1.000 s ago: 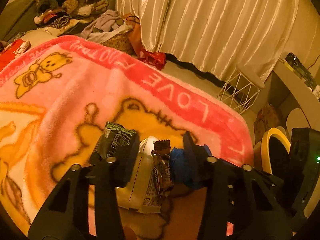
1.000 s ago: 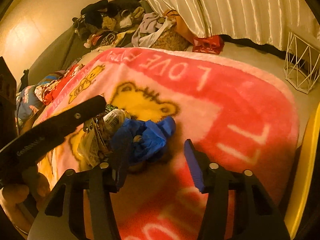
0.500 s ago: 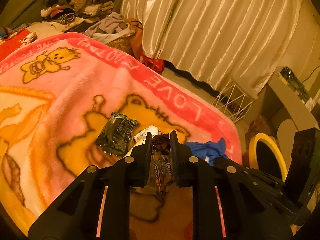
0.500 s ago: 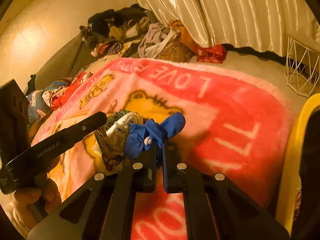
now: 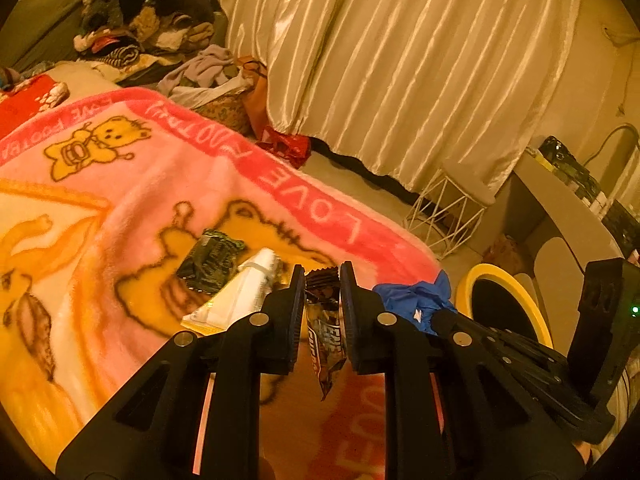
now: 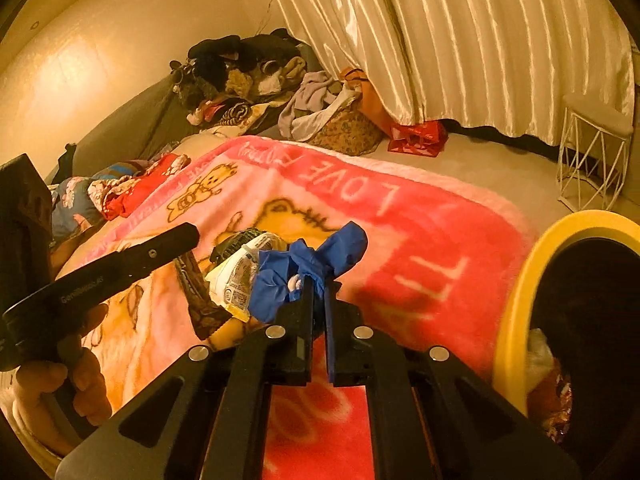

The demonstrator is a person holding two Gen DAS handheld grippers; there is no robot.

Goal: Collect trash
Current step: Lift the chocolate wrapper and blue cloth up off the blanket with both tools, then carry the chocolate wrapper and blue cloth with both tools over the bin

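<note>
Both grippers are up off the pink blanket versus earlier: left gripper now clamps the brown snack wrapper, right gripper pinches the blue glove, near the yellow-rimmed bin.

So the bed is covered by a pink fleece blanket with yellow teddy bears and a red border reading "LOVE". Lying right on it, around the middle of the frame: a dark green snack packet and, touching it, a white and yellow plastic pouch. Upper left, at the far end of the bed, there's a heap of clothes and a red patterned cloth.
</note>
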